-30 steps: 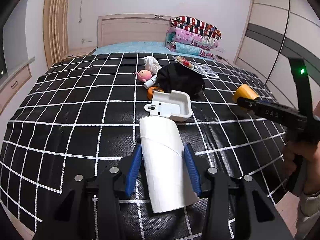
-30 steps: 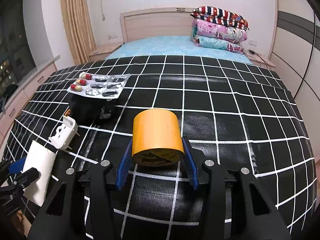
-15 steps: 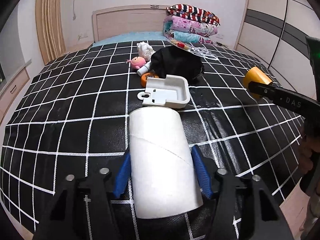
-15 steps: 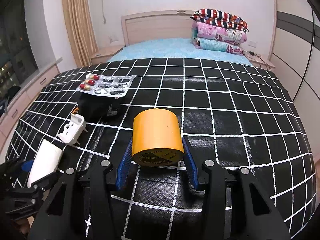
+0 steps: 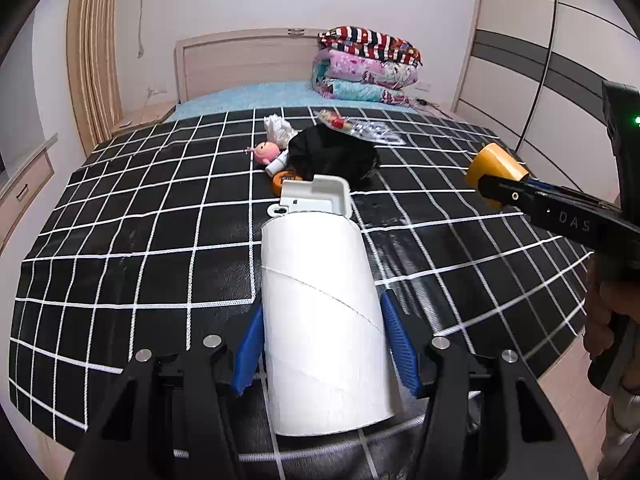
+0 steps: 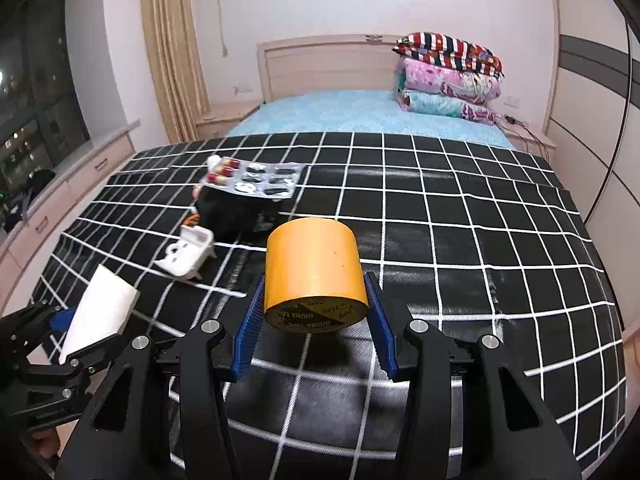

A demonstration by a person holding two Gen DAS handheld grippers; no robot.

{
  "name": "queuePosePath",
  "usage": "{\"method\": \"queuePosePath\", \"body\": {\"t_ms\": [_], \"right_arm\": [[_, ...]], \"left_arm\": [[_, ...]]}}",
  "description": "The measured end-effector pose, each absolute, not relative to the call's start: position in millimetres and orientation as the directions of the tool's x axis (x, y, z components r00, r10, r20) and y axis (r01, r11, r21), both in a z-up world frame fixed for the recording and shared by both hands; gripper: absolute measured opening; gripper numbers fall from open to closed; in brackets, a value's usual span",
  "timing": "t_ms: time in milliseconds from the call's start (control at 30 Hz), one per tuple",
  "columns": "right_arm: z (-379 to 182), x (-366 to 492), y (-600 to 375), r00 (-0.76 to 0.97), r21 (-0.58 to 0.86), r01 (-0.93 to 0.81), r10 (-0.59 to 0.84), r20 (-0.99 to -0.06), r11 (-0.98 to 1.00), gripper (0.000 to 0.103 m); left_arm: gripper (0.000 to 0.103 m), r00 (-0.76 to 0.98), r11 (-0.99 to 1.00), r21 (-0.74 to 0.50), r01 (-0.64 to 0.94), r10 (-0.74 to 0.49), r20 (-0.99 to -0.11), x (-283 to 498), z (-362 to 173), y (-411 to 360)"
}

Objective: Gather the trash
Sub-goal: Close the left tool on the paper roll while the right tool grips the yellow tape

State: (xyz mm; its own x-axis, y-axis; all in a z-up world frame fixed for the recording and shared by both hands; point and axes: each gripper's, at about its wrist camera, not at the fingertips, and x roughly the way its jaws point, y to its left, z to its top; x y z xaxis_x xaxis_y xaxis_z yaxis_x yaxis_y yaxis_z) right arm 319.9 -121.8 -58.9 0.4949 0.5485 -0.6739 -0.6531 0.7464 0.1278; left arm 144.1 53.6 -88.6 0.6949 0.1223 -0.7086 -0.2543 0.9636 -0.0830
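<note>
Two tongs: left (image 5: pixel 326 348) grips one paper tube (image 5: pixel 320 320), right (image 6: pixel 312 320) one tape roll (image 6: pixel 314 272).

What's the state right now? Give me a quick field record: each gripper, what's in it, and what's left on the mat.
left gripper: white cardboard tube between the pads; jaws have just been opening
right gripper: shut on yellow tape roll
surface: black grid mat over the bed
left on mat: white plastic tray, black bag, pill blister pack on the bag, pink toy, crumpled tissue
</note>
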Motion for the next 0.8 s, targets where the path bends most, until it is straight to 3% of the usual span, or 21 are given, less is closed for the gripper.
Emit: {"method": "queuePosePath", "body": {"t_ms": [433, 800], "right_arm": [[-32, 255, -149, 0.504, 0.119, -0.685, 0.585, -0.636, 0.719, 0.048], [-35, 200, -182, 0.468, 0.121, -0.722, 0.610, -0.639, 0.681, 0.048]], "left_arm": [[0.054, 0.744, 0.978, -0.089, -0.191, 0.085, -0.662, 96, -61, 27], [0.054, 0.736, 0.987, -0.111, -0.116, 0.010, -0.677, 57, -61, 6]]}}
